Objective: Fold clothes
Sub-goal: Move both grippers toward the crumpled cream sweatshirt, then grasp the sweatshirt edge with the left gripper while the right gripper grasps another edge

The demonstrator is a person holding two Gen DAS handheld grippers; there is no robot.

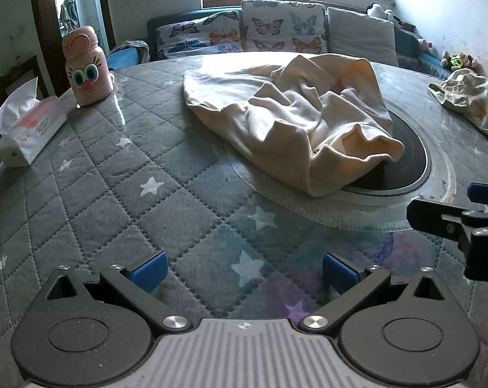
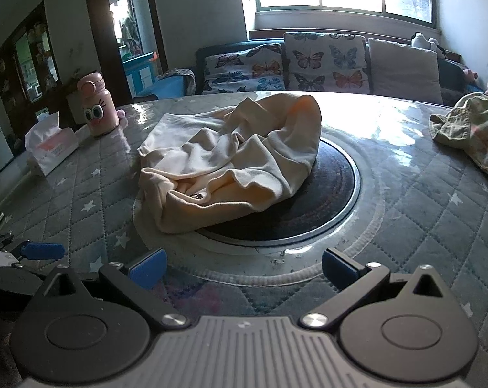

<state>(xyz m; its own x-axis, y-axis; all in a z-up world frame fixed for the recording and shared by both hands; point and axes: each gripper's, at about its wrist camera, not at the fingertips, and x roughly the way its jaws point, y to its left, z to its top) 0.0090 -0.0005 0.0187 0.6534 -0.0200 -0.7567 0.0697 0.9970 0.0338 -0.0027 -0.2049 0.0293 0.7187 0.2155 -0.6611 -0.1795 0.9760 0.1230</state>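
Observation:
A crumpled cream garment (image 1: pixel 295 113) lies in a heap on the round table, partly over a dark round inset plate (image 1: pixel 402 161). It also shows in the right wrist view (image 2: pixel 234 161), ahead of the fingers. My left gripper (image 1: pixel 244 270) is open and empty, low over the quilted cover, short of the garment. My right gripper (image 2: pixel 244 266) is open and empty, near the plate's (image 2: pixel 328 187) front rim. The right gripper shows at the right edge of the left wrist view (image 1: pixel 463 213). The left gripper's blue fingertip (image 2: pixel 43 250) shows at the left of the right wrist view.
A second, greenish patterned garment (image 1: pixel 470 100) lies at the table's right (image 2: pixel 470 129). A pink cartoon bottle (image 1: pixel 87 64) and a tissue box (image 1: pixel 30 126) stand at the left. A sofa with butterfly cushions (image 1: pixel 244 29) is behind the table.

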